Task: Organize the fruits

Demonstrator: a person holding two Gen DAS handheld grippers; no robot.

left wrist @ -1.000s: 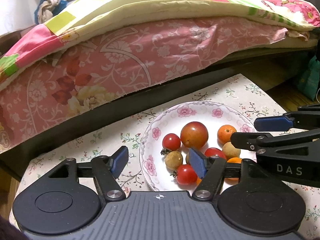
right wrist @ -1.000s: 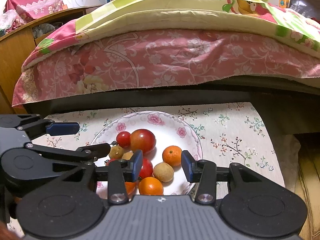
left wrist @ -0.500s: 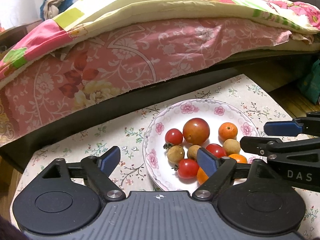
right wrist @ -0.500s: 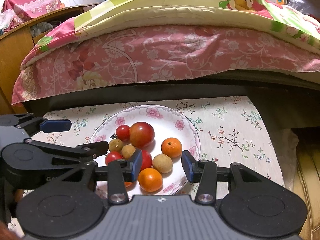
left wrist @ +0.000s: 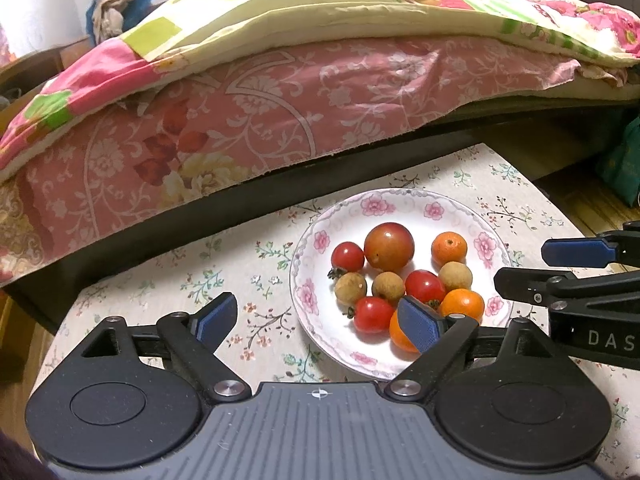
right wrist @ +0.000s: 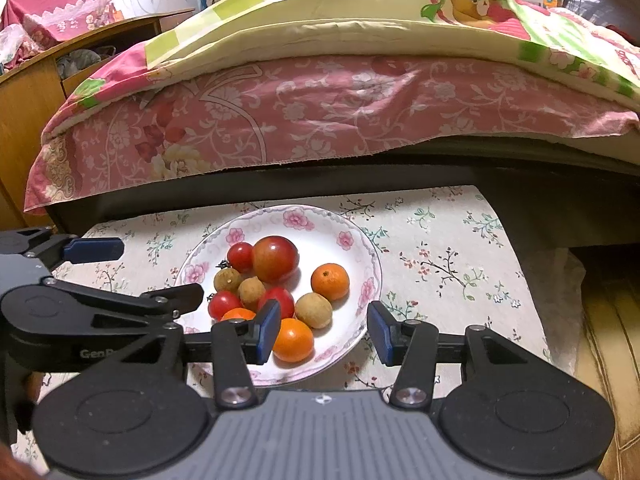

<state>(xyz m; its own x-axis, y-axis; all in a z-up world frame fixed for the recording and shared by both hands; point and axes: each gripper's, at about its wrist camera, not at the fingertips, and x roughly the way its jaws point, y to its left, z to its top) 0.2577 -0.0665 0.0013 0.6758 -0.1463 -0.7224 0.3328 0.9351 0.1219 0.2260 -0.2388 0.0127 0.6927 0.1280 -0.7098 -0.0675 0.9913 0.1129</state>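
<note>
Sitting heaped on a flowered plate (left wrist: 304, 276) on the desk (left wrist: 248, 264): a big tomato (left wrist: 389, 246), small red tomatoes, brown longans, oranges. Hovering just above the plate's near rim, left gripper (left wrist: 318, 322) opening wide, grasping nothing; right gripper (right wrist: 323, 330) opening too, released, an orange (right wrist: 293, 339) showing between. Lying bare: cloth left and right; bed (right wrist: 320, 112) edging the far side.

Our left gripper (left wrist: 318, 320) tilts downward, jaws spread wide and opening, nothing between them. Our right gripper (right wrist: 324, 330) tilts downward just beside it, jaws narrower, opening, gripping nothing.
</note>
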